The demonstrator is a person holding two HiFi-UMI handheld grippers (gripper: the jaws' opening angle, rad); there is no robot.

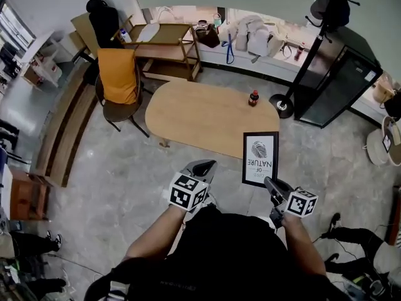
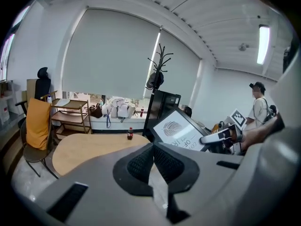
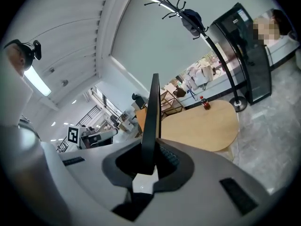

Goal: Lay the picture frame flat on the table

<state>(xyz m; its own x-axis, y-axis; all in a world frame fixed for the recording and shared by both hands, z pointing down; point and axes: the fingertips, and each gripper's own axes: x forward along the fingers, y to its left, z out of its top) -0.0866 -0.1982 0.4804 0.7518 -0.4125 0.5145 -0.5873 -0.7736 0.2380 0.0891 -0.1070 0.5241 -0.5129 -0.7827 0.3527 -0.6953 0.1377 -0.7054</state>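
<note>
A black picture frame (image 1: 260, 158) with a white fingerprint print hangs upright in the air, over the floor just short of the oval wooden table (image 1: 207, 118). My right gripper (image 1: 271, 187) is shut on its lower edge. In the right gripper view the frame (image 3: 151, 121) shows edge-on between the jaws of that gripper (image 3: 149, 161). My left gripper (image 1: 200, 168) is to the left of the frame, shut and holding nothing; its pads (image 2: 162, 164) meet. The left gripper view shows the frame (image 2: 181, 131) tilted, with the right gripper (image 2: 221, 135) below it.
A small dark bottle (image 1: 253, 98) stands near the table's far right edge. A chair with an orange cover (image 1: 119, 80) is at the table's left end. A coat stand (image 1: 307, 55) and black cabinet (image 1: 338, 86) are right of it. A person (image 2: 258, 107) stands beyond.
</note>
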